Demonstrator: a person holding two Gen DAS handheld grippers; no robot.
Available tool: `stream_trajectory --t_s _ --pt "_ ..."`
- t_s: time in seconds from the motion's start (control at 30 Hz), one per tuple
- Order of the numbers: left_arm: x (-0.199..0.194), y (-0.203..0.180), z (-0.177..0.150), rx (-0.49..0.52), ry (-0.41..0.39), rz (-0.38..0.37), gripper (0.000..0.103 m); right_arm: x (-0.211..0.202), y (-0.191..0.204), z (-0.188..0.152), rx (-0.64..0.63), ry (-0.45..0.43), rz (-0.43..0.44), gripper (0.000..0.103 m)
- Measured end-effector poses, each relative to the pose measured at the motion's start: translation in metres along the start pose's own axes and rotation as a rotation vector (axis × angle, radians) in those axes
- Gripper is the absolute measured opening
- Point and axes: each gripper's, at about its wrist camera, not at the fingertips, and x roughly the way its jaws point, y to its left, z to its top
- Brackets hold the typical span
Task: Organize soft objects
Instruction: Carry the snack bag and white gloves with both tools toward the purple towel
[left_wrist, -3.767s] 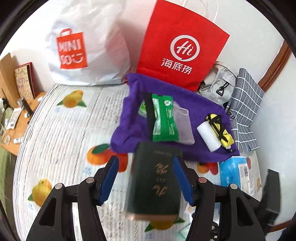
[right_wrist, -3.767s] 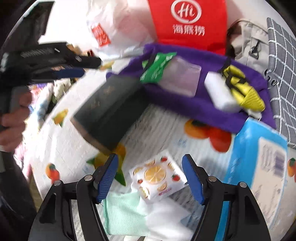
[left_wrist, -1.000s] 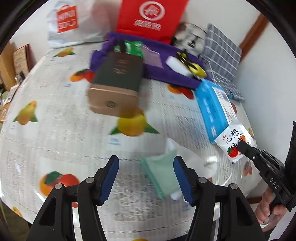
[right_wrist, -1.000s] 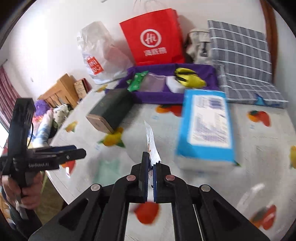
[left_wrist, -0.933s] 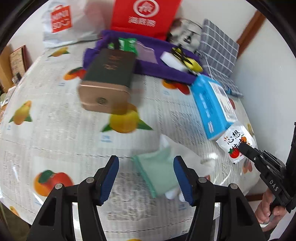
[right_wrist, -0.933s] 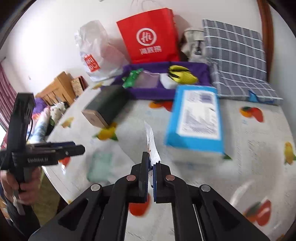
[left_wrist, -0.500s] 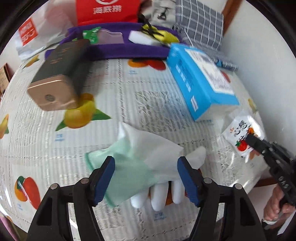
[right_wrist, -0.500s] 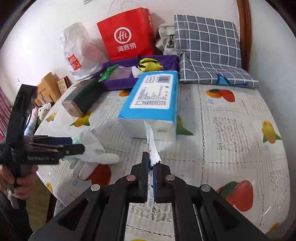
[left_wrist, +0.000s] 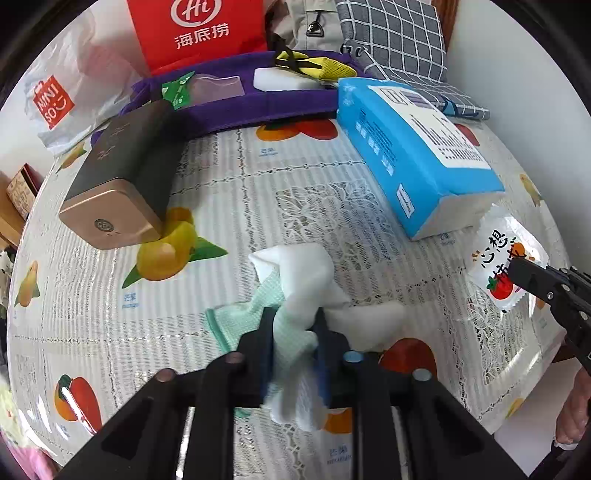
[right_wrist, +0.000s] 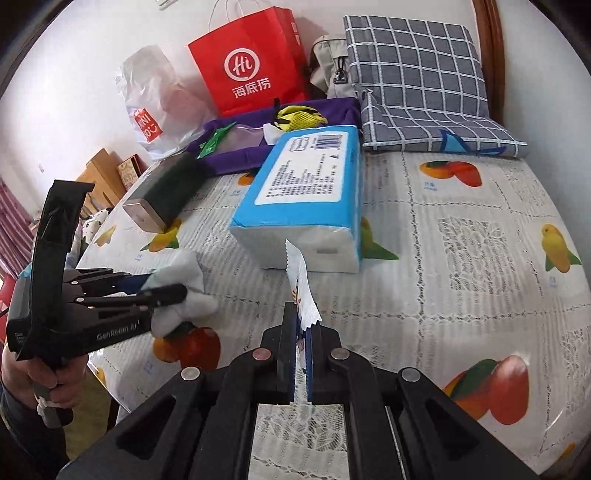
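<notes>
Both claws loaded, glove just pinched.

Left gripper (left_wrist: 291, 347), jaws just closed, clamps the mint-and-white cloth glove (left_wrist: 295, 295) on the fruit-print tablecloth (left_wrist: 110, 325); right gripper (right_wrist: 301, 354) clamps a small white snack sachet (right_wrist: 301, 284). Beyond lies the purple fabric tray (left_wrist: 258, 103): probably lift and carry there.

The glove (left_wrist: 295, 295) is partly hidden: the two dark pads of the left tool (left_wrist: 293, 350) cover its middle, and its fingers go out of sight under the tool.

At 3 o'clock in the left view, the right tool (left_wrist: 517, 269) covers the bottom corner of the little snack packet (left_wrist: 498, 258). In the right view the packet (right_wrist: 301, 291) shows only its thin edge, so its picture cannot be seen.

The red bag (left_wrist: 195, 29) is cut off at 12 o'clock.

The purple cloth (left_wrist: 258, 103) is partly behind the dark box (left_wrist: 125, 162) and the blue tissue pack (left_wrist: 406, 147).

The hand (right_wrist: 40, 376) at 8 o'clock is cut by the edge.
</notes>
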Motion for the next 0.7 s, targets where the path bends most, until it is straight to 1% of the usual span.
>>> stream_trajectory --t_s 0.1,0.37,0.53,0.7 --pt "-0.004 0.008 0.003 -0.022 0.000 -0.014 0.014 -0.002 0.006 0.003 -0.010 -0.005 0.010 0.004" --pt "-0.043 0.049 0.015 -0.110 -0.094 0.009 0.014 -0.017 0.021 0.024 -0.039 -0.050 0.046 0.004" --pt "-0.065 0.074 0.030 -0.149 -0.162 0.014 0.014 -0.031 0.030 0.045 -0.053 -0.088 0.051 0.004" --pt "-0.084 0.096 0.051 -0.178 -0.215 0.031 0.014 -0.041 0.034 0.078 -0.037 -0.127 0.033 0.004"
